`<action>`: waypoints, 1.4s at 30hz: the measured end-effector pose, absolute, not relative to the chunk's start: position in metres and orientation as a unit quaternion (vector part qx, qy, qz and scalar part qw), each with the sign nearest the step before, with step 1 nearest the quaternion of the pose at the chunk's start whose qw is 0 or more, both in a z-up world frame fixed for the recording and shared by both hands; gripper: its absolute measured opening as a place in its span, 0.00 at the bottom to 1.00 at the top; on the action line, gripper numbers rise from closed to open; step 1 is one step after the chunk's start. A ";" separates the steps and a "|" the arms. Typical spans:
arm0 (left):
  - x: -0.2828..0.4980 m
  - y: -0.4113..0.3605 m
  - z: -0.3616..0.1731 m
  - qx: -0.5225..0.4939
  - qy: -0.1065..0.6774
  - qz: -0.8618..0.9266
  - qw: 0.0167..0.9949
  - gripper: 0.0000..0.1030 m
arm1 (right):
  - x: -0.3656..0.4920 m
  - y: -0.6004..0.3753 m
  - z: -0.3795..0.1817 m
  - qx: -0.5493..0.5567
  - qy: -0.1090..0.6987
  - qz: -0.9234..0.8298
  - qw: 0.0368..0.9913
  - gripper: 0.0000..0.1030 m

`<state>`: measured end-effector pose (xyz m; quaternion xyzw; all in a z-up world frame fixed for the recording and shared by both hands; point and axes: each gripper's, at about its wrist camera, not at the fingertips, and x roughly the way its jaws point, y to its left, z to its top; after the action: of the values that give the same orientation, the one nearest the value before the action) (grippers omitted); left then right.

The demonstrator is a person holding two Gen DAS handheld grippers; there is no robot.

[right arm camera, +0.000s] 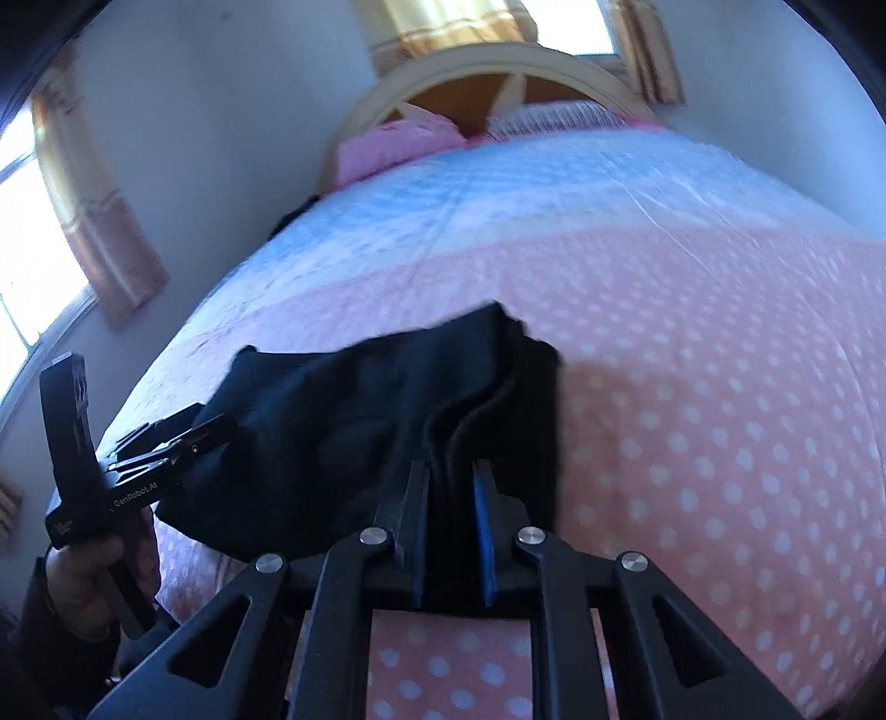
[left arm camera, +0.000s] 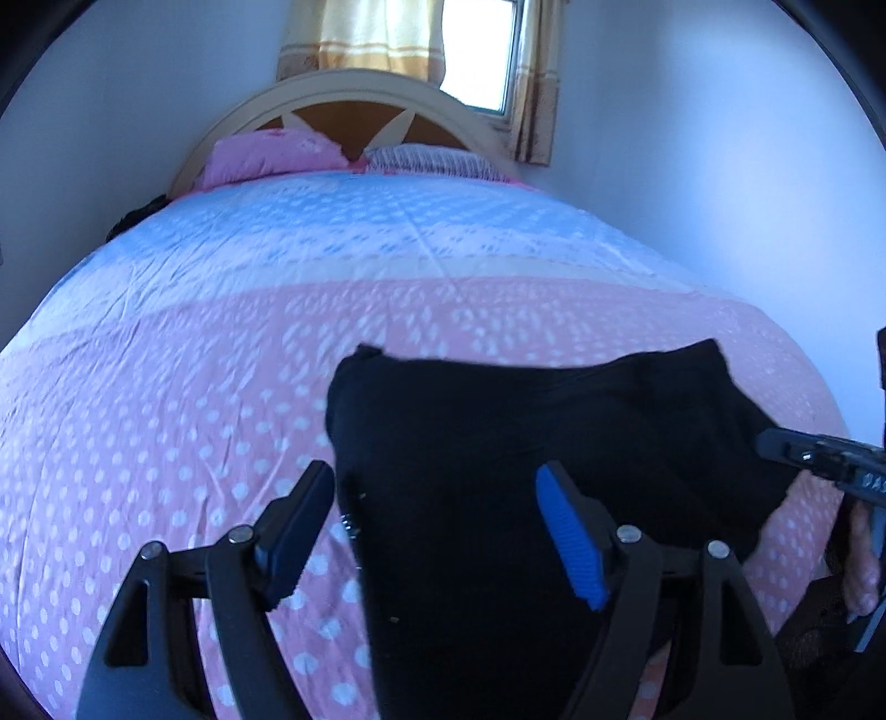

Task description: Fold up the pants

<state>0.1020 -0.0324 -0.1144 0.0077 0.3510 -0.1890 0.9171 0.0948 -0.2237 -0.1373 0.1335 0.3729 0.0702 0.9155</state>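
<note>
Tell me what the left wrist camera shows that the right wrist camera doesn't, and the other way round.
Only the left wrist view shows the left gripper with its jaws wide apart over the black pants, holding nothing. Only the right wrist view shows the right gripper closed on a bunched edge of the pants, a second window on the side wall, and the hand holding the left gripper's handle. Both show the pants lying on the pink polka-dot bedspread, the pink pillow, the arched headboard and the curtained window behind it.
</note>
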 end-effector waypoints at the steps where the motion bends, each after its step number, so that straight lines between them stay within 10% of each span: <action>1: 0.103 -0.035 -0.117 0.008 0.355 -0.189 0.915 0.77 | 0.094 -0.228 -0.139 0.134 0.378 0.063 0.914 0.13; 10: 0.101 -0.030 -0.118 0.014 0.356 -0.190 0.915 0.87 | 0.092 -0.246 -0.151 0.145 0.402 0.055 0.902 0.14; 13: 0.104 -0.020 -0.101 0.017 0.331 -0.182 0.926 0.90 | 0.089 -0.237 -0.124 0.107 0.349 0.024 0.930 0.36; 20: 0.139 -0.017 -0.104 0.037 0.340 -0.138 0.929 0.91 | 0.134 -0.196 -0.089 0.109 0.304 0.157 0.933 0.51; 25: 0.163 -0.016 -0.124 0.031 0.369 -0.122 0.921 0.99 | 0.181 -0.219 -0.143 0.136 0.388 0.068 0.909 0.51; 42: 0.094 0.004 -0.103 -0.013 0.336 -0.148 0.930 1.00 | 0.082 -0.189 -0.115 0.043 0.313 0.152 0.936 0.51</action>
<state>0.0938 0.0041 -0.1034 -0.0127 0.3364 -0.1482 0.9299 0.0820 -0.1890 -0.1150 0.0432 0.3133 0.1517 0.9365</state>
